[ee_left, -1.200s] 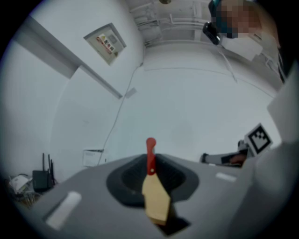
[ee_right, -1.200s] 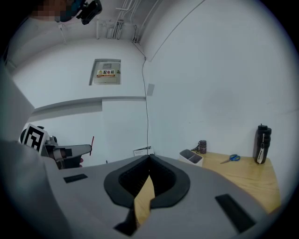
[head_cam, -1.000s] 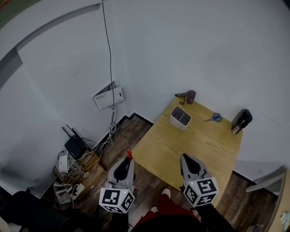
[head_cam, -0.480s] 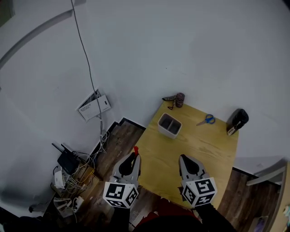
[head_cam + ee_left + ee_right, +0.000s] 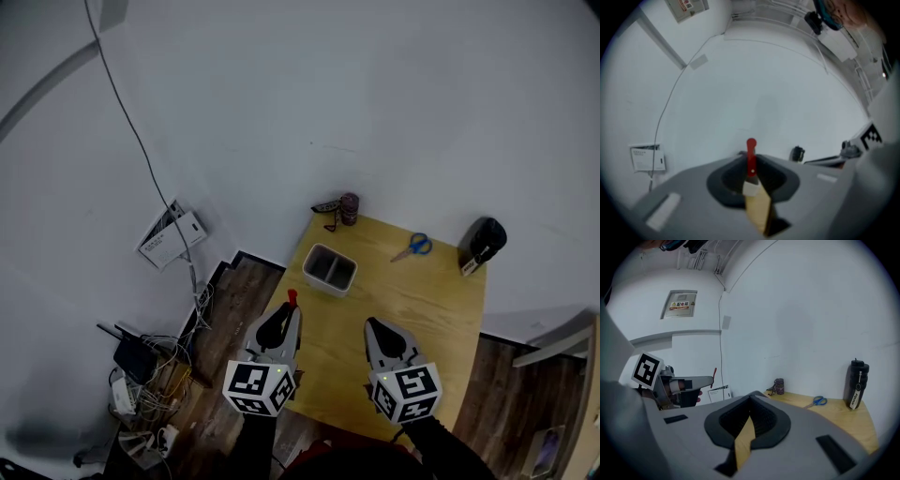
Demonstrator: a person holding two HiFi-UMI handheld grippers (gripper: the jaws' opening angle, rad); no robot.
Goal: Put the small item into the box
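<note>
On table [image 5: 441, 309]: box [image 5: 329, 269] far-left, jar [image 5: 349, 208] behind it by wall, scissors [image 5: 410, 247] right of box, bottle [image 5: 481, 244] far-right corner. Small item [image 5: 292, 298] in L gripper [image 5: 291, 311] over left edge; R gripper [image 5: 372, 324] beside.

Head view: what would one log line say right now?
left gripper: shut on small red item | right gripper: shut, empty | white two-compartment box: on wooden table, untouched

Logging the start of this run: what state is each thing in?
Left gripper: shut on small red item.
Right gripper: shut, empty.
Box: open-topped, looks empty.
Scissors: closed, lying flat.
Bottle: upright, capped.
</note>
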